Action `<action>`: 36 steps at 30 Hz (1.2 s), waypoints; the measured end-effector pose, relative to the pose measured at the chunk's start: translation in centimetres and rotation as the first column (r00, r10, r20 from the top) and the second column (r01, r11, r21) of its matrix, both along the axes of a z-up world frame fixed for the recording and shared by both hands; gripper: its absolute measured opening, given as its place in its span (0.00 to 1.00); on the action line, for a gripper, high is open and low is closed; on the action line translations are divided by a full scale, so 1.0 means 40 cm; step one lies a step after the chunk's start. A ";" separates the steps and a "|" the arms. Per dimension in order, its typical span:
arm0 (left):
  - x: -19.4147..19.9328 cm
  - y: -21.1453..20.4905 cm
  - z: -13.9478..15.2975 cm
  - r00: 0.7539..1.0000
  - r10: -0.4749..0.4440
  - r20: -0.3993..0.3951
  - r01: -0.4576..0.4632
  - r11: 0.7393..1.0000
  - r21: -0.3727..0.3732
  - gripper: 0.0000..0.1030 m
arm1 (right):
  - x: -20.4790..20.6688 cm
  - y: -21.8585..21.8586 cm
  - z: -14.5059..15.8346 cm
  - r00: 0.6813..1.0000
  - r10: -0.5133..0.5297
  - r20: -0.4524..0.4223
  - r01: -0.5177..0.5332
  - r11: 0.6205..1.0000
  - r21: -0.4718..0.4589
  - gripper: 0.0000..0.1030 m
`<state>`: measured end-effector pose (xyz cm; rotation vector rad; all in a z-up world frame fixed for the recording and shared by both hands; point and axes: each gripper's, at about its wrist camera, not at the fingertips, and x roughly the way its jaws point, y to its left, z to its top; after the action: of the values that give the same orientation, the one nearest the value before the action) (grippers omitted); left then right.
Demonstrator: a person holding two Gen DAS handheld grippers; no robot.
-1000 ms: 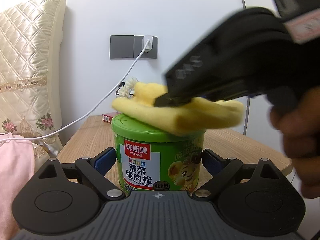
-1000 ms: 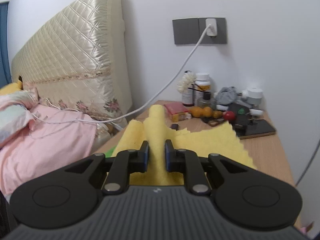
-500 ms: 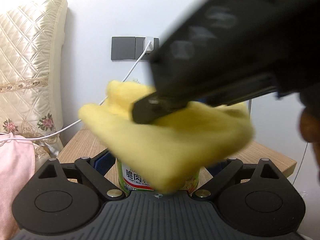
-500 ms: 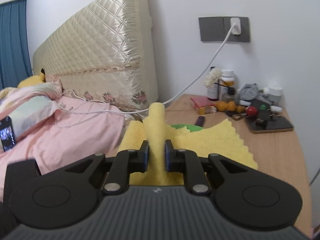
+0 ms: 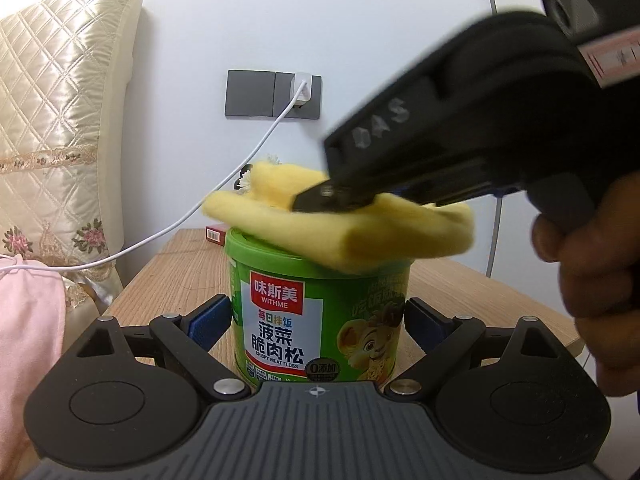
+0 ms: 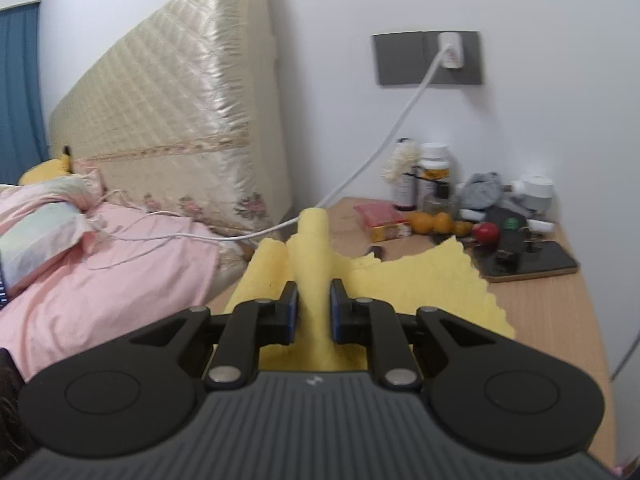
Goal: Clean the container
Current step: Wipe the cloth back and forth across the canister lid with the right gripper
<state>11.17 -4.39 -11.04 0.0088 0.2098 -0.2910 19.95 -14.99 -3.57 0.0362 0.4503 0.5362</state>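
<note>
Pinching yellow cloth [image 5: 352, 228] on the lid, right claw [image 6: 314, 312]; left claw [image 5: 318, 320] seemingly grips green container [image 5: 316, 312].

Cloth [image 5: 360, 232] lies on container [image 5: 320, 312]; nightstand [image 5: 188, 264] apparently beneath.

Two close fisheye wrist views, shared wall socket [image 5: 274, 94] beyond.

Soft, even room light fills both my views, with no hard shadows. Fisheye bends the edges. My right tongs [image 5: 332, 196] and the yellow cloth [image 5: 360, 224] blur toward 2 o'clock.
</note>
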 end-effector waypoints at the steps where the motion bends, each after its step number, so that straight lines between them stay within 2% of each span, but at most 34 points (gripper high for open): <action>1: 0.005 0.003 -0.004 1.000 0.000 0.001 0.000 1.000 0.001 0.92 | -0.006 0.008 0.001 1.000 0.013 -0.002 -0.013 1.000 0.003 0.17; 9: 0.003 -0.002 -0.003 1.000 0.010 0.002 -0.010 1.000 0.006 0.92 | -0.081 0.014 0.013 0.997 0.070 -0.027 -0.070 0.997 0.023 0.17; 12: 0.007 -0.005 -0.002 1.000 0.013 0.000 -0.013 1.000 0.007 0.92 | -0.105 0.001 0.019 0.998 0.067 -0.020 -0.067 0.998 -0.002 0.17; 17: 0.003 -0.006 -0.001 1.000 0.011 -0.001 -0.011 1.000 0.006 0.92 | -0.097 -0.031 0.016 0.999 0.035 -0.013 -0.035 0.999 -0.004 0.16; 22: 0.000 -0.005 -0.004 1.000 0.011 0.006 -0.011 1.000 0.006 0.91 | -0.039 -0.047 -0.001 1.000 -0.002 -0.004 0.002 1.000 0.022 0.17; 28: 0.003 -0.003 -0.010 1.000 0.015 0.014 -0.015 1.000 -0.001 0.91 | 0.003 -0.020 -0.005 0.999 0.038 -0.017 -0.038 0.998 0.051 0.17; 32: 0.004 -0.002 -0.010 1.000 0.015 0.015 -0.015 1.000 0.000 0.91 | -0.019 0.006 0.000 0.997 0.075 -0.007 -0.074 0.997 0.028 0.17; 36: 0.003 -0.003 -0.008 1.000 0.014 0.011 -0.014 1.000 0.000 0.92 | -0.056 0.005 0.006 0.994 0.107 -0.028 -0.105 0.993 0.053 0.17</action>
<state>11.27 -4.52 -11.35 0.0090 0.1993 -0.2773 17.73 -14.78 -3.34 0.0705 0.4704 0.6523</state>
